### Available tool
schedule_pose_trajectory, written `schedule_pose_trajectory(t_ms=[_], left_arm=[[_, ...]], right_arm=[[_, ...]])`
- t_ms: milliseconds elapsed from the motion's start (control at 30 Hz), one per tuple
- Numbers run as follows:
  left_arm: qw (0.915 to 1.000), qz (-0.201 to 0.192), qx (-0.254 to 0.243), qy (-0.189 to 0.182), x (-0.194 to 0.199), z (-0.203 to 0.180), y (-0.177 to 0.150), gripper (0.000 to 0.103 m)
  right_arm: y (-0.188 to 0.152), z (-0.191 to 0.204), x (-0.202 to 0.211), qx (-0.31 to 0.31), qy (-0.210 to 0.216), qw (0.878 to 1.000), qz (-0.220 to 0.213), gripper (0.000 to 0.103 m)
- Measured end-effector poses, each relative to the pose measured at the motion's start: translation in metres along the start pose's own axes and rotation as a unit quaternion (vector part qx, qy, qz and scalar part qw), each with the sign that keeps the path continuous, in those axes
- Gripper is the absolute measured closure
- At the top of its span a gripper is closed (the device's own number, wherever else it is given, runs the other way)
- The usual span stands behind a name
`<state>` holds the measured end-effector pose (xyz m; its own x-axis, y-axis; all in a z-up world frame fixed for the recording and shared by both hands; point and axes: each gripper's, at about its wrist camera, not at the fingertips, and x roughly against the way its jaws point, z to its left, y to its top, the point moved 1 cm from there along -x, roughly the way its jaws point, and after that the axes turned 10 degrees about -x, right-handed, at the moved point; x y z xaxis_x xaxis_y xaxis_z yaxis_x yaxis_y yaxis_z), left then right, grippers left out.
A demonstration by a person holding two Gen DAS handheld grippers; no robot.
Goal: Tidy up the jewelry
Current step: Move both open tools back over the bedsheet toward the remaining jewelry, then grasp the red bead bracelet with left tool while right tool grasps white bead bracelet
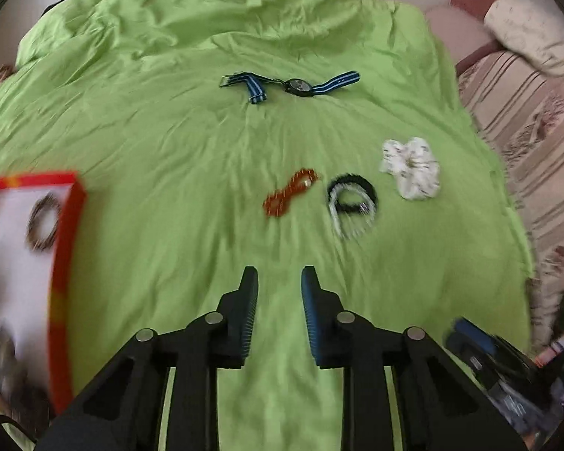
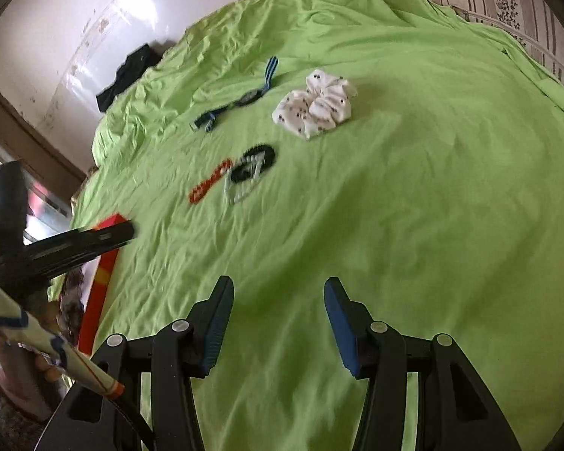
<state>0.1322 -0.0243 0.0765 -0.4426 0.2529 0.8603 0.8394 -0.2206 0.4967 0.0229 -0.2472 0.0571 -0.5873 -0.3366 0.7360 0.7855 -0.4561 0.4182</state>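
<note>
On a green sheet (image 1: 169, 131) lie an orange bead bracelet (image 1: 291, 196), black and white bracelets (image 1: 351, 203) overlapping, a white scrunchie (image 1: 411, 167) and a blue-striped watch (image 1: 293, 84). A red-rimmed box (image 1: 65, 248) at the left holds a brown bracelet (image 1: 43, 221). My left gripper (image 1: 279, 282) is open and empty above bare sheet, short of the bracelets. My right gripper (image 2: 278, 293) is open and empty over the sheet (image 2: 413, 188). The right wrist view also shows the orange bracelet (image 2: 210, 186), the black and white bracelets (image 2: 250, 174), the scrunchie (image 2: 316, 109), the watch (image 2: 240, 99) and the box (image 2: 101, 285).
A striped bedcover (image 1: 526, 120) and a pillow (image 1: 526, 30) lie to the right. Cluttered small items (image 1: 515, 376) sit at the lower right. A dark cloth (image 2: 126, 75) lies at the sheet's far edge by the wall. The left gripper's body (image 2: 56, 251) shows in the right wrist view.
</note>
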Motion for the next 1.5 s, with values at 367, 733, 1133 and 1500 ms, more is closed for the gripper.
schedule_pose_trajectory(t_ms=[367,733,1133,1500], left_arm=[[0.998,0.033,-0.038,0.038,-0.089,0.001,0.045,0.096],[0.9967,0.008,0.033,-0.073,0.007,0.021,-0.009,0.096],[0.9993,0.031,0.019,0.006,0.007,0.041,-0.061,0.095],[0.9951,-0.011,0.069,-0.07,0.036,0.068,-0.061,0.086]], right_arm=[[0.009,-0.02,-0.021,-0.025,0.017,1.0,0.01,0.049],[0.005,-0.017,-0.022,-0.01,-0.004,1.0,0.007,0.049],[0.031,0.032,-0.039,0.039,-0.008,0.999,0.021,0.049],[0.064,0.053,-0.119,0.043,-0.109,0.992,0.037,0.099]])
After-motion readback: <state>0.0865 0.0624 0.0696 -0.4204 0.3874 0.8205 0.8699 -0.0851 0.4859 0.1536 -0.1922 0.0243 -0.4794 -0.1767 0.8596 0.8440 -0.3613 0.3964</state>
